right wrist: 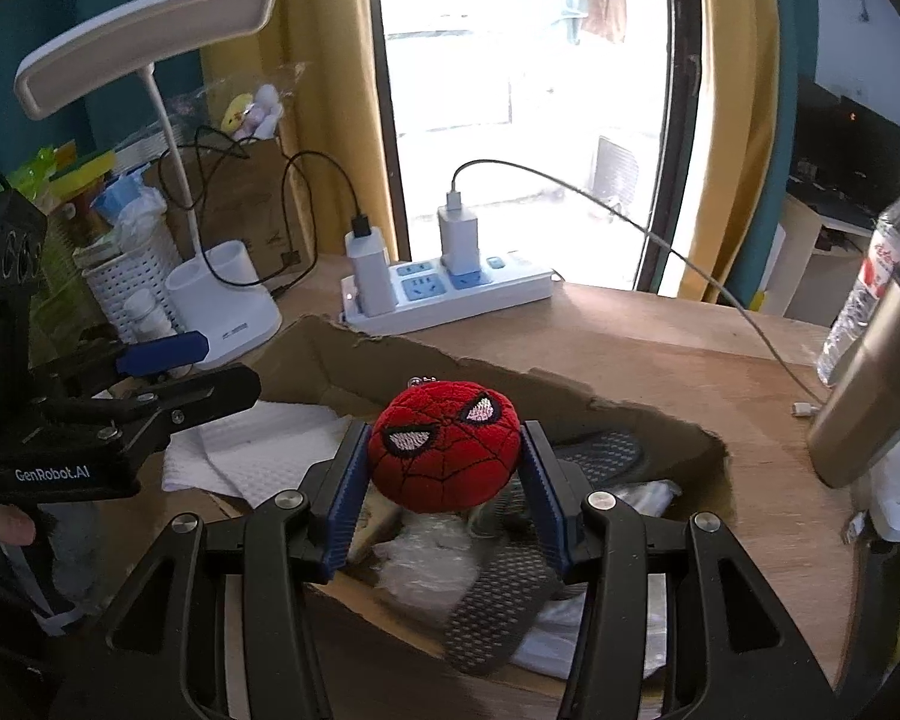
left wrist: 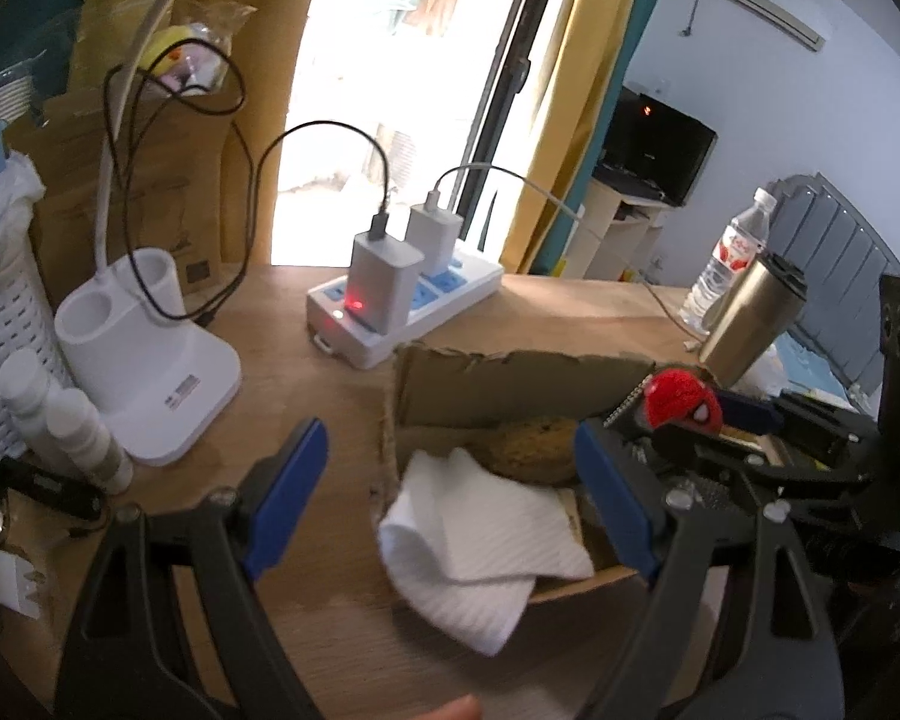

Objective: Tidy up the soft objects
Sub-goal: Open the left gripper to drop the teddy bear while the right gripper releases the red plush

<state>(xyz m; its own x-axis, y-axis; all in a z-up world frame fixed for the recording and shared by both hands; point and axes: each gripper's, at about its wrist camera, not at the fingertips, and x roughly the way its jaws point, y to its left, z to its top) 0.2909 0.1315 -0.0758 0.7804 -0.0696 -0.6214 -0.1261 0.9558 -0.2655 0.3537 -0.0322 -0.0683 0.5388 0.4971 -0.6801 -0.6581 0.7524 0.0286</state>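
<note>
over the box, left wrist view: our left gripper (left wrist: 450,498) stands wide open, holding nothing, above the white cloth (left wrist: 480,546) draped over the cardboard box (left wrist: 510,378) rim.
risk there: we judge the cloth could slide onto the tabletop (left wrist: 306,396).
right wrist view: our right gripper (right wrist: 444,474) is clamped on the red plush ball (right wrist: 444,450), above the box.
risk here: a loose pinch may let it roll out over the torn wall.

Light: daylight from the window (right wrist: 528,114), blown out to glare.
Edges: fisheye bending, dark corners.
Blur: perhaps slight on the near table (left wrist: 342,618).
</note>
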